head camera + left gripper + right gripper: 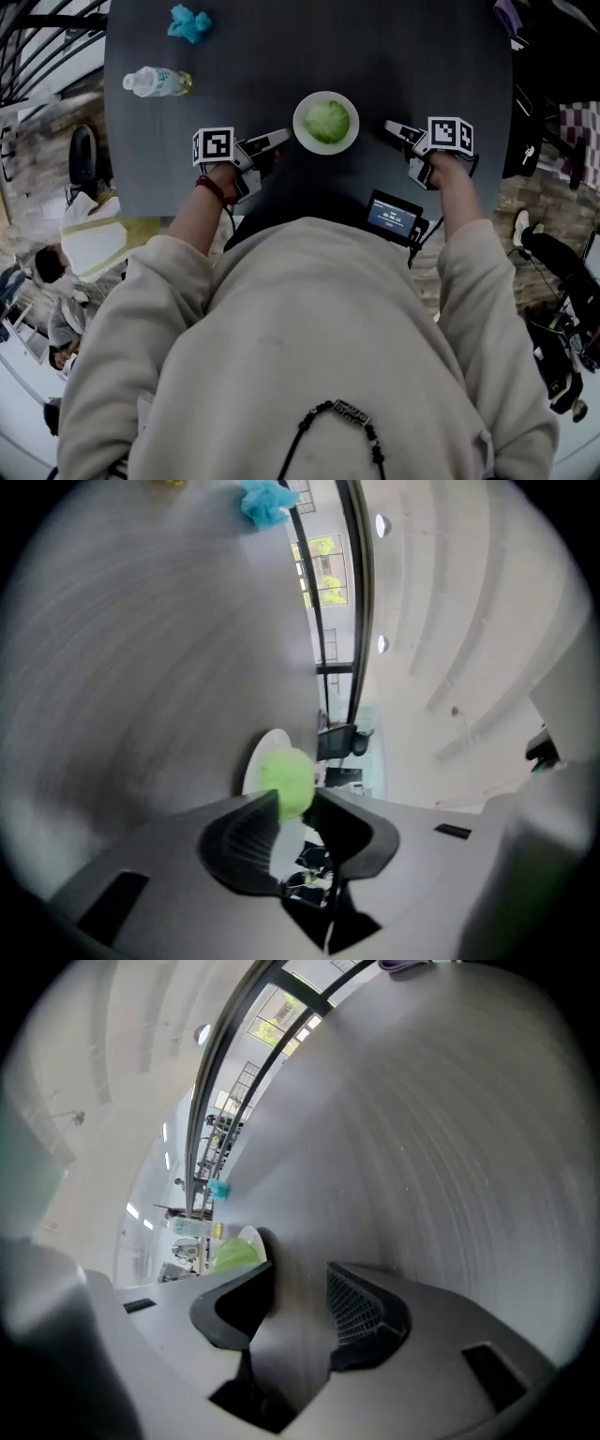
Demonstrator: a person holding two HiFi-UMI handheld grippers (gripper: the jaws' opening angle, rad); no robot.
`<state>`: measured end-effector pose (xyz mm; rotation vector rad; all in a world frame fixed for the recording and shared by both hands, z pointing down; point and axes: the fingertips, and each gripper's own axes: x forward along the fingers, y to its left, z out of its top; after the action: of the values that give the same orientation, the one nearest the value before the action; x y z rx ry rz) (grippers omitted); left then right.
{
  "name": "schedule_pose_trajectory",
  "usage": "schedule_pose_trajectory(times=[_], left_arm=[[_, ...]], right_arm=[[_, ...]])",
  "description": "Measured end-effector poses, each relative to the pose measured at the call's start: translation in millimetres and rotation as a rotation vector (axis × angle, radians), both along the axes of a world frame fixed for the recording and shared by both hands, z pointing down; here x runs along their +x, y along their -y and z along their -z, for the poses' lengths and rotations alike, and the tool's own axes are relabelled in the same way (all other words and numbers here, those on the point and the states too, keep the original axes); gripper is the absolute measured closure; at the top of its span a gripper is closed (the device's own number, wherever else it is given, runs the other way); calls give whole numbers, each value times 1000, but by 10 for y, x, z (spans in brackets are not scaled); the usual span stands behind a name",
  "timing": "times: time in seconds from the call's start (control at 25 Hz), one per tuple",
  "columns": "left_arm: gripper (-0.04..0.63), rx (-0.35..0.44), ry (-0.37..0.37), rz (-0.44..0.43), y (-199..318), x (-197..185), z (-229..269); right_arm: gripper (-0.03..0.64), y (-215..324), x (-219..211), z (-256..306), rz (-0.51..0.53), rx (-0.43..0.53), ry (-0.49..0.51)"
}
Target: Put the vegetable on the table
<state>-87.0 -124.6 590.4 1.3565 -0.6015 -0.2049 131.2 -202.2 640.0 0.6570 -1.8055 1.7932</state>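
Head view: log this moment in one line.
stage: before pick | round green vegetable: in white bowl on dark table | left gripper: open, empty | right gripper: open, empty

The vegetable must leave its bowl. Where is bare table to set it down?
Widest bare patch: far right of the table, beyond the right gripper. Also bare: behind the bowl, right of the bottle and teal wad. Crowded: the near edge, with the left gripper and small screen.

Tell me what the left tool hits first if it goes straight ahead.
Likely the rim of the white bowl, then the green vegetable inside it; the left tool, jaws open, points at them.
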Motion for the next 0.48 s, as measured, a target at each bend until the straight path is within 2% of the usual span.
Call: schedule_pose_trajectory(times=[0.04, 0.08, 0.16, 0.24, 0.32, 0.4, 0.48], left_arm=[[528, 29, -66, 40, 32, 2, 157], [585, 67, -102, 78, 81, -16, 312], [588, 152, -99, 121, 195, -73, 588], [588, 241, -69, 131, 315, -94, 896], [588, 350, -25, 152, 414, -154, 1264], [589, 493, 7, 224, 507, -321, 1706], [589, 633, 24, 276, 580, -438, 2179]], right_arm=[[431, -14, 3, -29, 22, 15, -34], [441, -36, 2, -49, 56, 31, -67], [587, -54, -11, 10, 138, 87, -111], [600, 77, -66, 304, 183, 234, -112], [600, 263, -148, 796, 184, 452, -107], [600, 357, -252, 1407, 157, 648, -78], [600, 360, -340, 2059, 123, 784, -15]])
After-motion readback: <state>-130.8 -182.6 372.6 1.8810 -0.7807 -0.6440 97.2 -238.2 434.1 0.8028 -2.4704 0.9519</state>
